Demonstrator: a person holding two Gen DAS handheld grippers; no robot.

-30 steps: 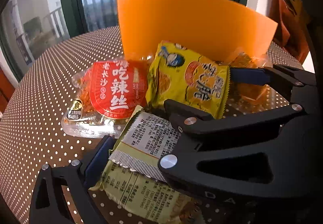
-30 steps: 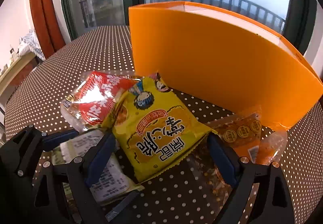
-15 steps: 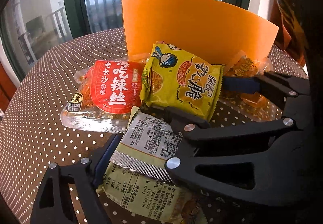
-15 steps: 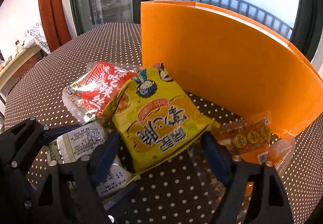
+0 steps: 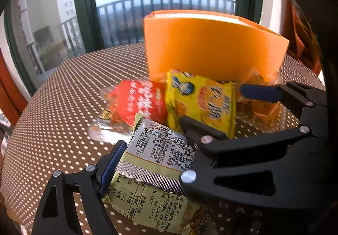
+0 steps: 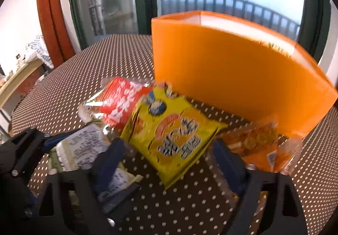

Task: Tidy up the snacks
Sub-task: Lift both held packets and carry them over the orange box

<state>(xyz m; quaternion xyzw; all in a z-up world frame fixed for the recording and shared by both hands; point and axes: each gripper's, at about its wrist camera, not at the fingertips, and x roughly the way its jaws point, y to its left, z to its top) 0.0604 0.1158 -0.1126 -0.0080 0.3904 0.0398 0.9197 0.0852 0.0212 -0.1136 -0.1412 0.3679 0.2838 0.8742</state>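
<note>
Several snack packets lie on the dotted brown table in front of an open orange box [image 5: 213, 44] [image 6: 230, 68]. A yellow packet [image 5: 200, 99] [image 6: 169, 135] lies on a red packet [image 5: 137, 99] [image 6: 120, 99]. An orange packet [image 6: 259, 146] [image 5: 262, 103] lies right of it by the box. A pale green packet [image 5: 154, 171] [image 6: 80, 150] lies nearest. My left gripper [image 5: 147, 150] is open around the pale green packet. My right gripper [image 6: 169, 158] is open, its fingers either side of the yellow packet's near corner. The right gripper's black frame [image 5: 253, 156] fills the lower right of the left wrist view.
The round table [image 5: 63, 108] ends at a curved edge on the left. Windows with a balcony railing [image 5: 169, 2] stand behind the box. An orange curtain [image 6: 50, 13] hangs at the far left. A low shelf [image 6: 17, 78] stands beyond the table's left edge.
Both grippers have pulled back and risen a little, so the packets and box look smaller and farther. Both stay open. The packets have not moved.
</note>
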